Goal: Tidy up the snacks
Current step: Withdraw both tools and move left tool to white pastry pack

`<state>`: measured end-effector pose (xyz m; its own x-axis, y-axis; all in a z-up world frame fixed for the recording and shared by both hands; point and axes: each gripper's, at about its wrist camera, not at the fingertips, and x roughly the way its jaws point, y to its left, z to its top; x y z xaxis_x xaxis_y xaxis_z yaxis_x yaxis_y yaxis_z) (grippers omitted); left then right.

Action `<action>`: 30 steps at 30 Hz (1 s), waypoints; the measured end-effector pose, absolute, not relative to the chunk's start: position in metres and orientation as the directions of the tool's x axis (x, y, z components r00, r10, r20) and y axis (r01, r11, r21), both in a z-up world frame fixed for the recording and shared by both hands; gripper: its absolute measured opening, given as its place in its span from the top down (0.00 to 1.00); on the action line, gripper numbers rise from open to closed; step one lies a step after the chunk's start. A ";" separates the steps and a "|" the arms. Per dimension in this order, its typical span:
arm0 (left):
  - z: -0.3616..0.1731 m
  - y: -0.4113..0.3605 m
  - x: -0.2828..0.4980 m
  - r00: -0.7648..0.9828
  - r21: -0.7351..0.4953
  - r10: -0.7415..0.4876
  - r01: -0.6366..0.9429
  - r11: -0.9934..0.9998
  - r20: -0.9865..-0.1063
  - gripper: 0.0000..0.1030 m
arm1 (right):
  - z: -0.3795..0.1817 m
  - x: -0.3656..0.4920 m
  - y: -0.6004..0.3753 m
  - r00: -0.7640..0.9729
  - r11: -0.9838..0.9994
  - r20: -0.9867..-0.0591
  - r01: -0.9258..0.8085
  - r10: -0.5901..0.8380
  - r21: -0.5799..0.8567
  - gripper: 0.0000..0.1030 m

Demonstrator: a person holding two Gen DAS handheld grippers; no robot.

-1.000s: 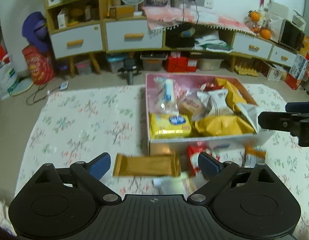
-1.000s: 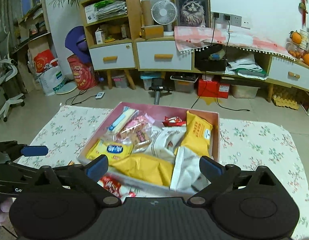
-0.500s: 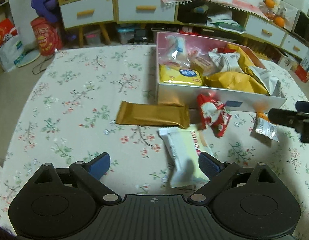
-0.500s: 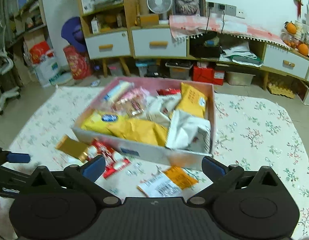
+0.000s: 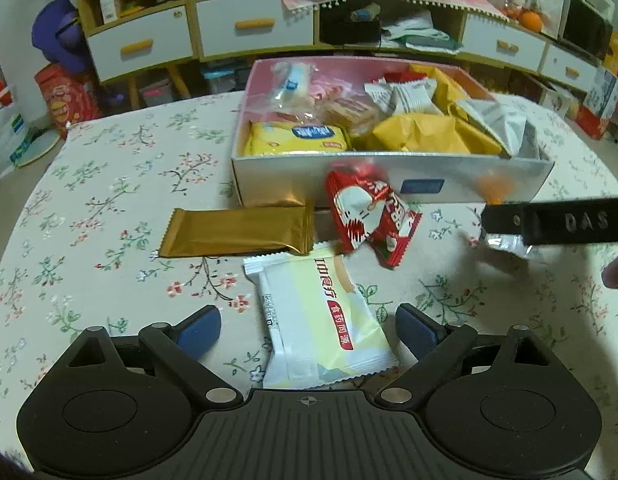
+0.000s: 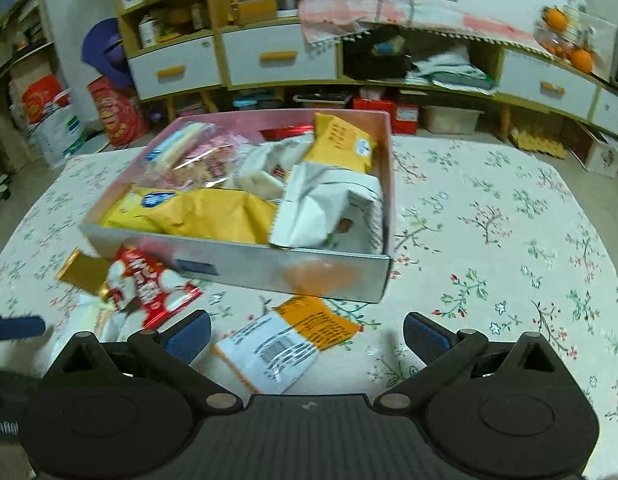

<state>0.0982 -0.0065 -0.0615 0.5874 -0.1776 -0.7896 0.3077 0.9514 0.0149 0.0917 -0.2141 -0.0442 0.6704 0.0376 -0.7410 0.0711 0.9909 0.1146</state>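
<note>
Four packets lie loose on my flowered cloth (image 5: 109,184) in front of the full snack box (image 5: 389,176): one gold bar (image 5: 237,232), one red packet (image 5: 369,216), one pale yellow packet (image 5: 321,320), one orange-and-white packet (image 6: 285,340). My left gripper (image 5: 309,330) gapes wide around the pale yellow one, not touching it; my right gripper (image 6: 307,334) gapes around the orange-and-white one. Bare cloth spreads left of the gold bar and right of the box.

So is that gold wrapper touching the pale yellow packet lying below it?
Touching. In the left wrist view the gold wrapper's lower right corner overlaps the top edge of the pale yellow packet, with no tablecloth showing between them.
</note>
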 end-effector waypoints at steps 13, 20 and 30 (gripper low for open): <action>-0.063 0.017 0.095 0.592 -0.020 -0.274 0.398 0.917 -0.758 0.38 | -0.063 0.102 -0.214 0.671 0.999 -0.741 0.028 0.011 0.039 0.24; -0.063 0.040 0.086 0.594 -0.002 -0.321 0.474 0.880 -0.738 0.46 | -0.064 0.083 -0.242 0.687 0.999 -0.725 -0.037 0.050 0.033 0.24; -0.066 0.037 0.080 0.590 -0.001 -0.373 0.534 0.845 -0.716 0.40 | -0.064 0.072 -0.256 0.693 0.996 -0.716 -0.072 0.083 0.046 0.24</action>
<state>0.0800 0.0371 -0.0659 0.5896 -0.3730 -0.7164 0.5341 0.8454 -0.0005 0.0720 -0.2562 -0.0636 0.6927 0.0834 -0.7164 -0.0720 0.9963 0.0464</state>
